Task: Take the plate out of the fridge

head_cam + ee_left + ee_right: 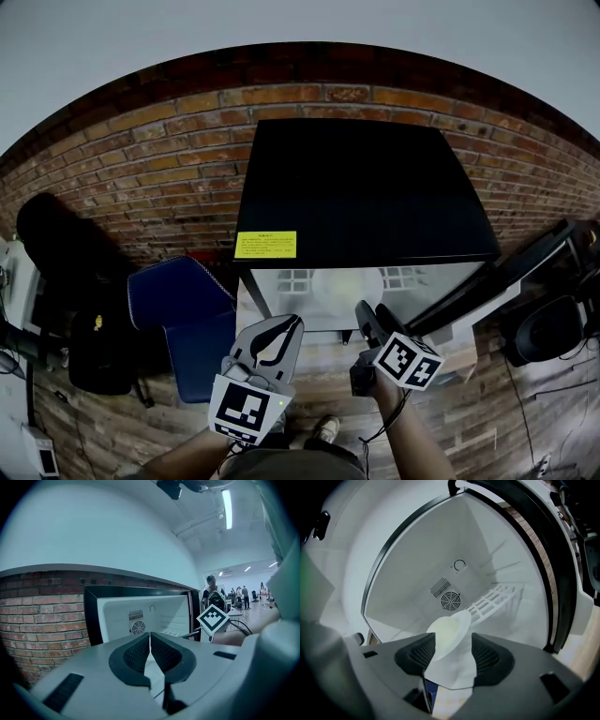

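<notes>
A small fridge (366, 187) with a black top stands open against a brick wall, its door (487, 281) swung out to the right. A pale round plate (347, 286) lies inside on the white floor. My right gripper (371, 311) hovers just in front of the opening, jaws open and empty. In the right gripper view the plate (449, 629) shows through the gap of the right gripper (450, 656), a little ahead of the pads and untouched. My left gripper (292, 323) is lower left of the opening, shut on nothing; in its own view the left gripper (150, 641) has its pads meeting.
A white wire shelf (497, 599) and a round fan vent (450, 601) sit at the back of the fridge. A blue chair (183, 319) and a black bag (66, 253) stand left of the fridge, dark gear (553, 328) to the right. People (243, 595) stand far off.
</notes>
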